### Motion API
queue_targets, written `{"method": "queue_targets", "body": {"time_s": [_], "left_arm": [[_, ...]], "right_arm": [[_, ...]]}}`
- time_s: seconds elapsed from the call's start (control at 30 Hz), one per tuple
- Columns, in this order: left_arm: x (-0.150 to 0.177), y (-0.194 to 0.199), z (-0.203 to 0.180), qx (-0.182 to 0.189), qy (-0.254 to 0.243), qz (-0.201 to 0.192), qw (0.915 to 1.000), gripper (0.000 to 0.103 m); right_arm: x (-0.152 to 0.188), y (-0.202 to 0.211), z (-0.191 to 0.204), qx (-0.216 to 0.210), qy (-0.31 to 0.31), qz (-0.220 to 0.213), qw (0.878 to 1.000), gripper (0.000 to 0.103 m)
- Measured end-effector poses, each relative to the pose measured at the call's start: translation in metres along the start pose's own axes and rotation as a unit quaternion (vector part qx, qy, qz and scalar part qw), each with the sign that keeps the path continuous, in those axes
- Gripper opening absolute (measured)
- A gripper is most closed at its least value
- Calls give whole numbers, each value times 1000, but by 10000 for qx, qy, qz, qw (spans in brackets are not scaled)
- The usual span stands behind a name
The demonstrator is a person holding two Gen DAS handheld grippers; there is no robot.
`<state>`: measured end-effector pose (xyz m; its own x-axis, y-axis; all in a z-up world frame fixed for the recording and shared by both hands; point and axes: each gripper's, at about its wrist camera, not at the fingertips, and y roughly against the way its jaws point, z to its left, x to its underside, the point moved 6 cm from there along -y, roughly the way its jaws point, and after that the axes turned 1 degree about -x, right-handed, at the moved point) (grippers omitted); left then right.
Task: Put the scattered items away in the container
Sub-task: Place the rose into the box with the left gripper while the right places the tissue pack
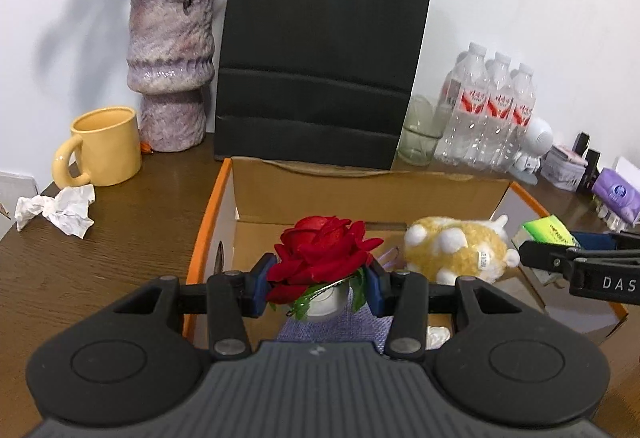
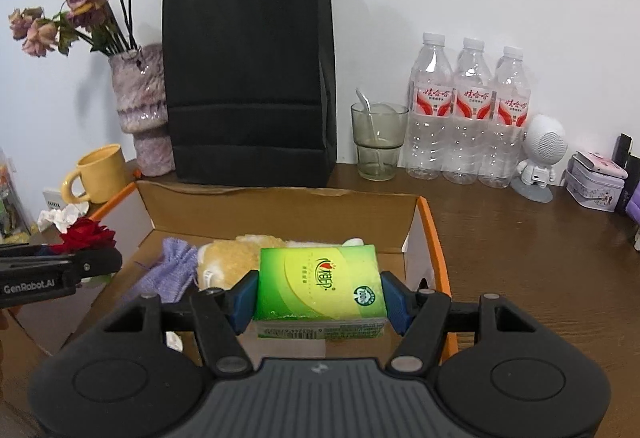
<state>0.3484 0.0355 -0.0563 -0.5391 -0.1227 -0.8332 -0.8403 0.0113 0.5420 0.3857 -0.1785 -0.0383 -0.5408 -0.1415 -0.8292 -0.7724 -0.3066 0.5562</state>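
We are holding two grippers over an open cardboard box point(image 2: 280, 216) with orange edges, the container for this tidy-up, on a brown wooden table point(image 2: 520, 258). Our left gripper point(image 1: 318, 278) is clamping a small red artificial rose point(image 1: 320, 252) between its blue pads point(image 1: 260, 288), squeezing the bloom from both sides above its little white base. Our right gripper point(image 2: 320, 296) is gripping a green tissue pack point(image 2: 320, 288) flat across its width, pads pressed on both short sides, so the pack is staying level. Both items are hanging above the box interior, seemingly so they can drop straight in.

Already lying in the box are a yellow plush toy point(image 1: 452, 250) with white spots and a lilac cloth pouch point(image 2: 172, 272). Outside it, a crumpled white tissue point(image 1: 60, 212) is sitting beside a yellow mug point(image 1: 102, 148). Behind stand a black paper bag point(image 2: 248, 86) and three water bottles point(image 2: 468, 110).
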Motion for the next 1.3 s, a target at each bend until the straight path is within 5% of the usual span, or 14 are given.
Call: {"method": "queue_targets", "body": {"time_s": [0.1,0.13,0.2,0.27,1.03,1.3], "left_arm": [[2,-2,-2,-9,-53,90,9999,49],[3,-3,-3,-10,-64,131,9999,57],[2,-2,-5,-1,-82,147,9999,79],[0,3,-9,-30,-150,33,9999,103],[-3,16,-13,115,-30,2,9999,103],[-1,50,-4,148,80,-158,9997,103]], "right_arm": [[1,-3,1,-37,14,98,9999,65],[1,-3,1,-38,9,149,9999,67],[1,-4,0,-47,-53,232,9997,90],[0,-2,0,-109,-104,233,9996,95],[-5,14,5,-92,-39,166,9998,101],[-3,48,2,-81,-70,-36,9999,101]]}}
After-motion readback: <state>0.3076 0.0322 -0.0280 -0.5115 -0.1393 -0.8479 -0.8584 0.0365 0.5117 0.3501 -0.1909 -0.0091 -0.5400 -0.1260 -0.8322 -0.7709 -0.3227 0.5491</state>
